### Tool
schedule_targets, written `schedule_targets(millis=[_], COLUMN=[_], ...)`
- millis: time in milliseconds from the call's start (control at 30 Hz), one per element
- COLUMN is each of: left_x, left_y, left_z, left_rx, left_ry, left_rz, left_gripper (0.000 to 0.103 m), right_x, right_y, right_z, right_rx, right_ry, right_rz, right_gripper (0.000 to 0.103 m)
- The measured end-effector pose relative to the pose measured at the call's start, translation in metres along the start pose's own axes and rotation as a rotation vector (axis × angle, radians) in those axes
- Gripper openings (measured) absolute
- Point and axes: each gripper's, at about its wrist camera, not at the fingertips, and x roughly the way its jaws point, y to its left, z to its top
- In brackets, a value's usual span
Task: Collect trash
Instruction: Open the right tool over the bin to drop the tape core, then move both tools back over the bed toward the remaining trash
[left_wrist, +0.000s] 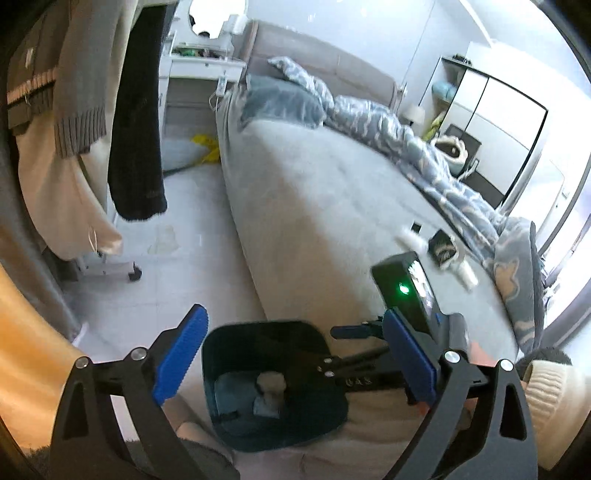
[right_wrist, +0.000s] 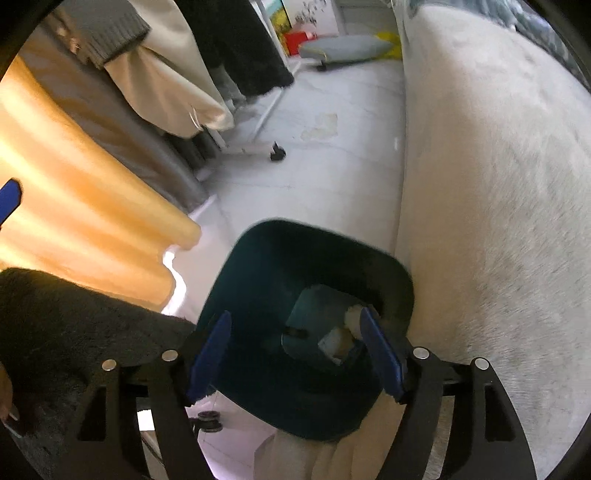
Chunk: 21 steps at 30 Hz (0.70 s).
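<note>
A dark teal trash bin (left_wrist: 236, 428) stands on the floor beside the bed, with pale scraps of trash (left_wrist: 271, 386) at its bottom. It also shows in the right wrist view (right_wrist: 258, 295), with the trash (right_wrist: 338, 341) inside. My left gripper (left_wrist: 291, 362) is open and empty above the bin. My right gripper (right_wrist: 297, 354) is open and empty right over the bin's mouth; its body with a green light (left_wrist: 404, 291) shows in the left wrist view. On the bed lie a white crumpled scrap (left_wrist: 410, 238), a dark packet (left_wrist: 441, 249) and a white cup (left_wrist: 467, 275).
A grey bed (left_wrist: 332, 206) with a blue patterned duvet (left_wrist: 424, 155) fills the right side. A clothes rack on wheels (left_wrist: 122, 266) with hanging garments stands left. An orange curtain (right_wrist: 74, 192) hangs near left. A cushion (right_wrist: 343, 48) lies on the tiled floor.
</note>
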Motion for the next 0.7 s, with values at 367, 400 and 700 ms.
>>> schedule_targets(millis=[367,400,700], left_x=[0.015,0.016,0.027], left_y=[-0.011,-0.013,-0.038], left_z=[0.002,0.003,0.008], left_rx=[-0.029,-0.033,-0.023], left_ry=[-0.026,-0.029,-0.055], left_rz=[-0.027,-0.03,-0.056], left_gripper=[0.097,0.097,0.097], right_x=[-0.12,-0.129,-0.174], right_y=[-0.036,-0.045,-0.097], right_z=[-0.043,-0.052,-0.09], right_rx=[0.072,0.1,0.179], right_ry=[-0.308,-0.318,-0.391], right_rz=[-0.182,-0.205,-0.308], right_gripper=[0.087,0.087,0.087])
